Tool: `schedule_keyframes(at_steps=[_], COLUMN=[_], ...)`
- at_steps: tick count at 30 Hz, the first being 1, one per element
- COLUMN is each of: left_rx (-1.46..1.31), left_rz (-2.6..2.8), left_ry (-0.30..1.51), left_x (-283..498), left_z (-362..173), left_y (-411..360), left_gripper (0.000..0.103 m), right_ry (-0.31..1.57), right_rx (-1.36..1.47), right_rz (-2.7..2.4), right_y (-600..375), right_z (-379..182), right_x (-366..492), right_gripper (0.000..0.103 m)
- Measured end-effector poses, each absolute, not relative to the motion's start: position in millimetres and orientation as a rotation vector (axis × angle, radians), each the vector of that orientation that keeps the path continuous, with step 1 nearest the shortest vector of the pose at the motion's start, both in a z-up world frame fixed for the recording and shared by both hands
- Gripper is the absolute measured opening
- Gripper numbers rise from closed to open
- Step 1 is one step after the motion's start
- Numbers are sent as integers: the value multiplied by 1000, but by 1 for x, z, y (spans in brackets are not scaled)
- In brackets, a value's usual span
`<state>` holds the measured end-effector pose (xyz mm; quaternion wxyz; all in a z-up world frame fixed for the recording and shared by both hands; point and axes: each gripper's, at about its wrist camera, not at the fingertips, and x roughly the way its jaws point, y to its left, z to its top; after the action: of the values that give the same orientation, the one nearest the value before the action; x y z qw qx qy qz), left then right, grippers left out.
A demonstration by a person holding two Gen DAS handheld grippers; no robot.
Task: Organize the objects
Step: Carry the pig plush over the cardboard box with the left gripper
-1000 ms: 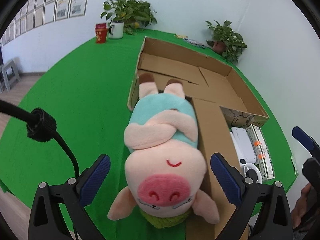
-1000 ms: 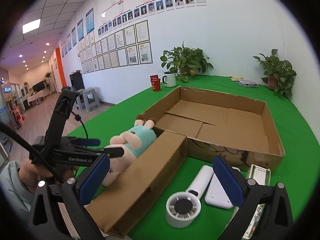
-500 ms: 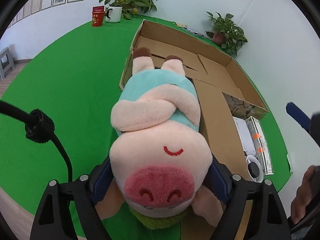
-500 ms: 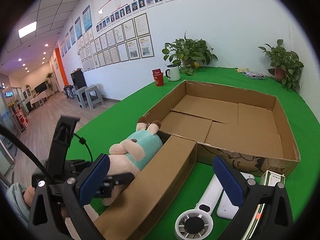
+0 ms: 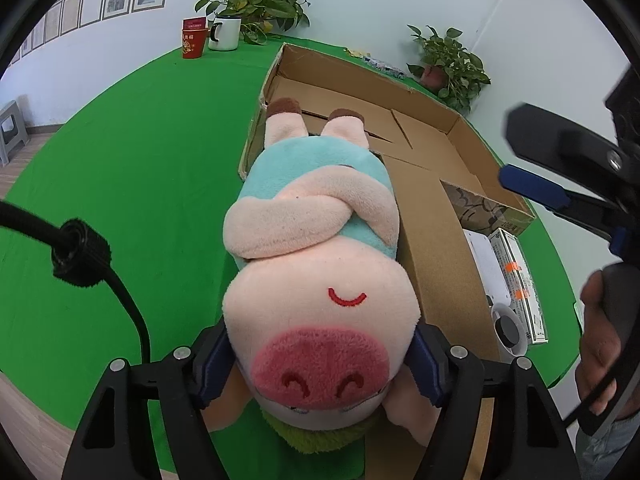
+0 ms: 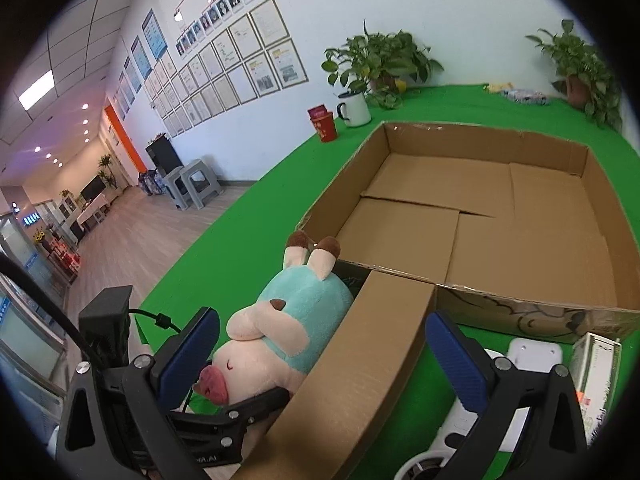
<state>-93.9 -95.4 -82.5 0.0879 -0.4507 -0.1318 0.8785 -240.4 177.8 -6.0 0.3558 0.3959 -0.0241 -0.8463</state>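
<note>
Pig plush [image 5: 320, 280] clamped at its head in my left gripper [image 5: 320, 364], beside cardboard box [image 6: 500, 216] flap on green table [image 5: 140, 152]; my right gripper [image 6: 320, 360] spread apart, holding nothing.

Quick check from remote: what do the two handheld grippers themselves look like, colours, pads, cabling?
Both are black plastic frames with silver screws and ribbed blue pads on the fingers. The left gripper has a thick black cable with a strap wrap. The right gripper matches; a bare hand holds it.
</note>
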Motion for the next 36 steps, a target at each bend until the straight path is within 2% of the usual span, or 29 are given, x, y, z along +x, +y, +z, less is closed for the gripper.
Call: schedule_keyframes(at_steps=[9,13,17,23,29,36], left_rx=[-1316,-1331,-1340,-1314,-1330,-1341], left_rz=[2667,2726,2735,2765,2782,2795], left_ry=[-448,-401,-457,-374,-358,-304], left_x=[-83,-70,-61,-50,-51,-49], left_z=[-80,-74,-76,-74,-72,-70], left_y=[-99,-102,-116,-108,-104,-96], left_gripper=[65,65,65,64,64,63], right_ry=[-36,-75,-72,-2,122,159], right_rx=[1086,1054,1176,1286,1316,1337], right_rz=[-1987,-1907,-1807,-1790,-1783,-1826], right_y=[150,141,118,102,89,93], right_z=[-6,2,-23,-45,-44,-52], right_x=[-253,-253,-258,-255,-243,-236], right_gripper=[102,102,102,102,102,95])
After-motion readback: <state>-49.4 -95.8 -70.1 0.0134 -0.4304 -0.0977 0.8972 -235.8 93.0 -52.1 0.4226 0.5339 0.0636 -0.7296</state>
